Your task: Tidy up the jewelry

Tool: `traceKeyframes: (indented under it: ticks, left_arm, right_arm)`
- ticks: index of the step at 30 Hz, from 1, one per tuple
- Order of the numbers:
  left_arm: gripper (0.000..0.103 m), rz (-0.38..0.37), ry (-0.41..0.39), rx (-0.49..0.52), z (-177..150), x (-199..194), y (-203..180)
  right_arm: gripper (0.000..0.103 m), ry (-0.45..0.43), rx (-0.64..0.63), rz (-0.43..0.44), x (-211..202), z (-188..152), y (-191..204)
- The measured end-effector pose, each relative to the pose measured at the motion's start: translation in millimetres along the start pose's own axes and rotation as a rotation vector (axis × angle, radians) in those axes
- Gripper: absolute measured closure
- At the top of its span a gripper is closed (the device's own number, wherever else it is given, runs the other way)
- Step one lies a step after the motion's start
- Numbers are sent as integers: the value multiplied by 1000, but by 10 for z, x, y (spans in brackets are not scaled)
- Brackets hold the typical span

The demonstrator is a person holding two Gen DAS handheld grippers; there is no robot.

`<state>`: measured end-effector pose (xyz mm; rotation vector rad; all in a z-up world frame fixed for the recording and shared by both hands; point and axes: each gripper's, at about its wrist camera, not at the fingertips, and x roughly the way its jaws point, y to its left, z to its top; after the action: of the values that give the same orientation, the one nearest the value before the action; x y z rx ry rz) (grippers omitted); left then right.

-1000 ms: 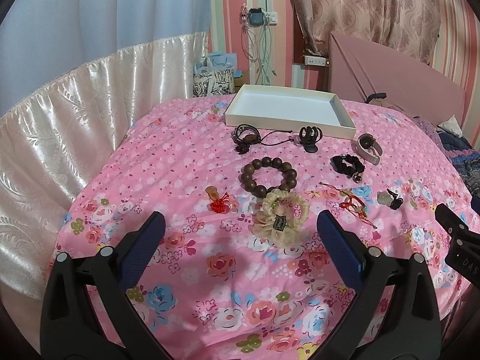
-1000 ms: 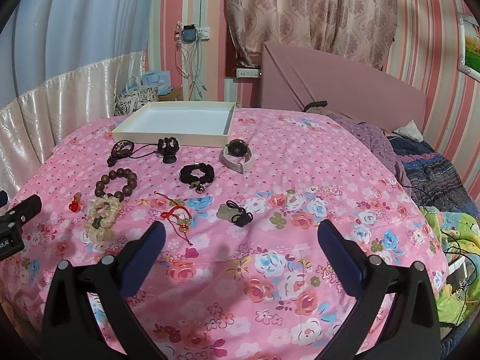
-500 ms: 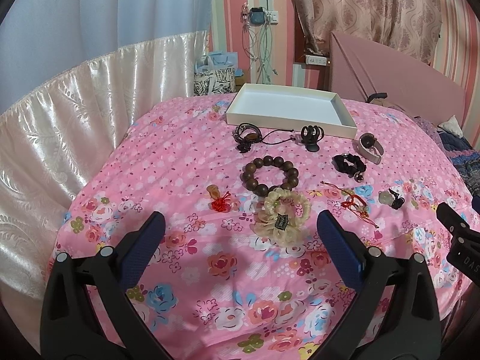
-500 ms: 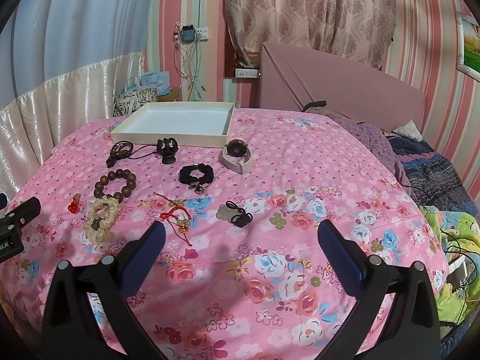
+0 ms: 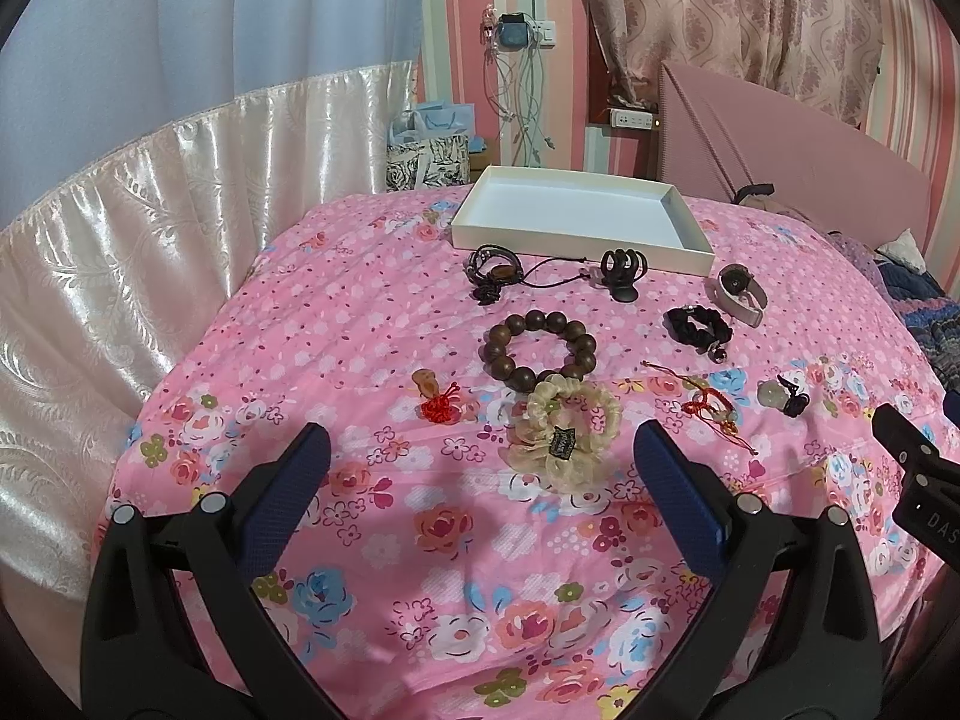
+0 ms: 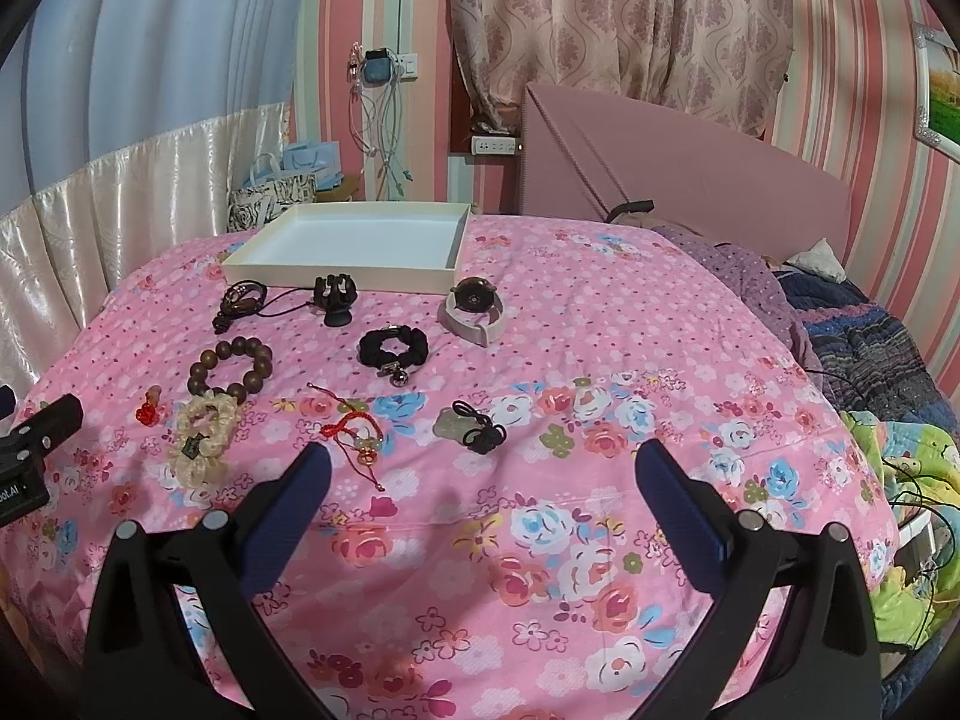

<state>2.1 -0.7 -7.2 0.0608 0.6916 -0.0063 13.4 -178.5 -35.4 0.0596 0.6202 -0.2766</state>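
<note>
Jewelry lies spread on a pink floral bedspread (image 5: 384, 540) in front of an empty white tray (image 5: 576, 222) (image 6: 348, 249). Nearest my left gripper (image 5: 480, 468) lies a cream scrunchie (image 5: 564, 426), with a brown bead bracelet (image 5: 538, 348) and a red knot charm (image 5: 435, 399) just beyond. A black cord necklace (image 5: 495, 270), a black claw clip (image 5: 621, 270), a black scrunchie (image 6: 393, 348), a watch (image 6: 474, 309), a red string bracelet (image 6: 354, 435) and a jade pendant (image 6: 465, 426) lie further on. My right gripper (image 6: 480, 474) hovers near the pendant. Both grippers are open and hold nothing.
A shiny cream curtain (image 5: 120, 228) hangs along the left of the bed. A pink headboard (image 6: 690, 174) stands at the back right, with rumpled blankets (image 6: 870, 348) on the right. Gift bags (image 5: 429, 150) and hanging cables (image 5: 516, 96) sit behind the tray.
Both views have drawn back slightly from the jewelry. Nothing on the bed has moved, and both grippers stay open.
</note>
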Motion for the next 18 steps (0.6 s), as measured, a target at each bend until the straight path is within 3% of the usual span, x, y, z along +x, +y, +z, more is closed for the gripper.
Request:
traceKeyframes:
  ticks: [18]
  left_arm:
    - [3, -1, 2, 1, -2, 3, -1]
  right_arm:
    - [2, 1, -3, -3, -1, -1, 5]
